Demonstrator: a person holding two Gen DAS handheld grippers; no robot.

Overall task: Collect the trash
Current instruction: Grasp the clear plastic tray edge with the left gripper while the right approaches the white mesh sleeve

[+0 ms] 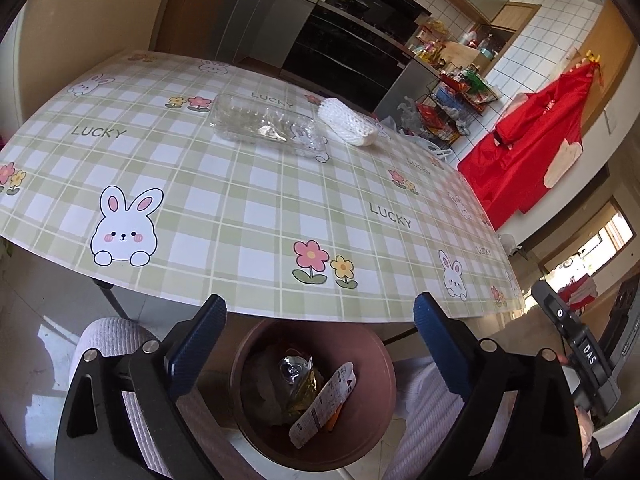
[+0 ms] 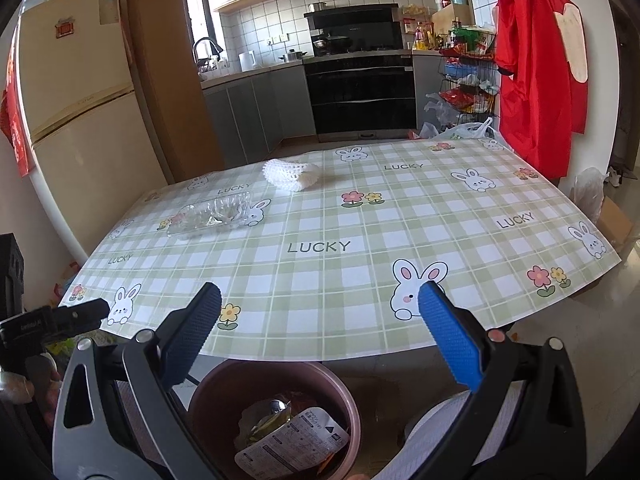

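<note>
A clear plastic tray (image 1: 267, 127) (image 2: 212, 215) and a white foam net sleeve (image 1: 349, 122) (image 2: 291, 174) lie on the far part of the checked table (image 1: 240, 208) (image 2: 340, 264). A brown trash bin (image 1: 256, 432) (image 2: 200, 404) stands on the floor under the table's near edge, with a crushed can, wrappers and a white packet inside. My left gripper (image 1: 318, 314) is open and empty above the bin. My right gripper (image 2: 320, 300) is open and empty over the near table edge, above the bin.
The person's knees in white trousers (image 1: 116, 344) flank the bin. A red apron (image 1: 532, 136) (image 2: 532, 60) hangs at the right. A wire rack of packets (image 2: 468, 80), a fridge (image 2: 80, 112) and kitchen counters stand behind the table.
</note>
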